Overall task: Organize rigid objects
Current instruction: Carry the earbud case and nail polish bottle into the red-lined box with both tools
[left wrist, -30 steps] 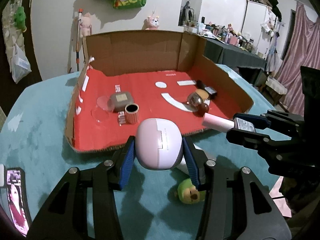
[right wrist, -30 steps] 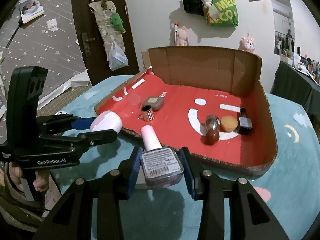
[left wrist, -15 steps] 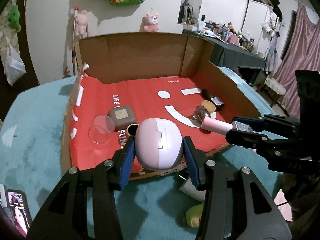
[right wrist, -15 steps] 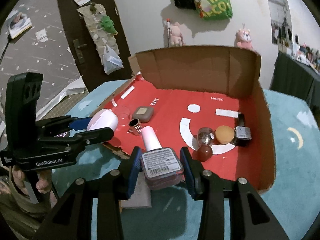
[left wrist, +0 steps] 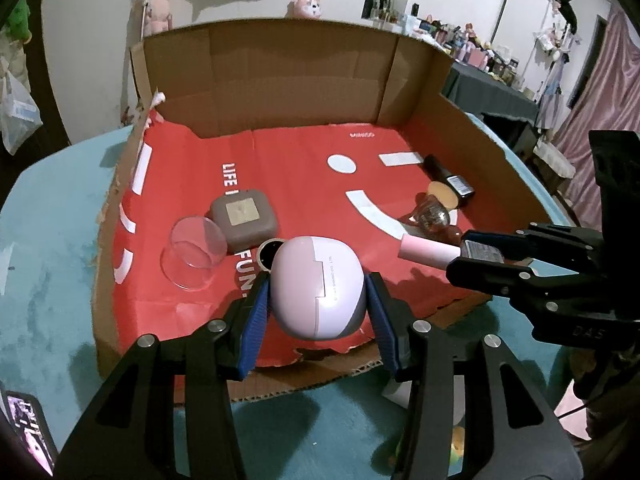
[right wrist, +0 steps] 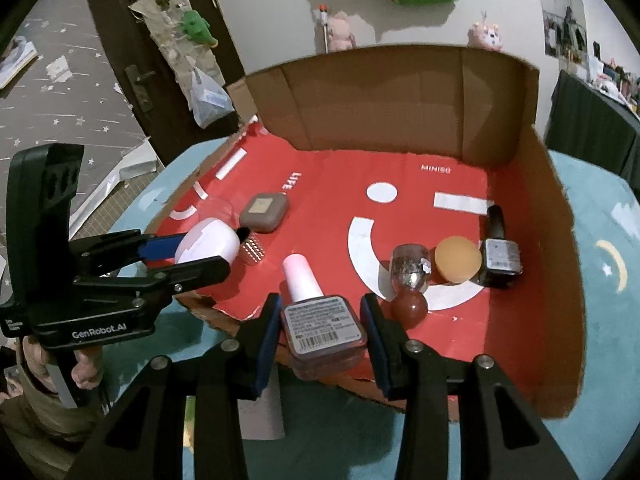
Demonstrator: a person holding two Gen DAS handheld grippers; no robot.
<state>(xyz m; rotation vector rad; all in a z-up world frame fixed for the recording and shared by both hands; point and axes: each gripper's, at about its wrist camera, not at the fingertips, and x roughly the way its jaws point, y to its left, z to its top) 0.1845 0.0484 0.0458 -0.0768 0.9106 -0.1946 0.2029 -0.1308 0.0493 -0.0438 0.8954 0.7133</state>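
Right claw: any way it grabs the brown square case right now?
Probably not: the right claw is shut on the pink-capped nail polish bottle, and the brown square case lies across the tray near the left claw.

The case (left wrist: pixel 318 285) is pale lilac and white. The bottle (right wrist: pixel 325 322) has a pink cap and a white barcode label. The box (left wrist: pixel 304 76) is brown cardboard with a red floor bearing white shapes. The cloth (left wrist: pixel 44 280) is teal. Pads (left wrist: pixel 252 326) are blue.
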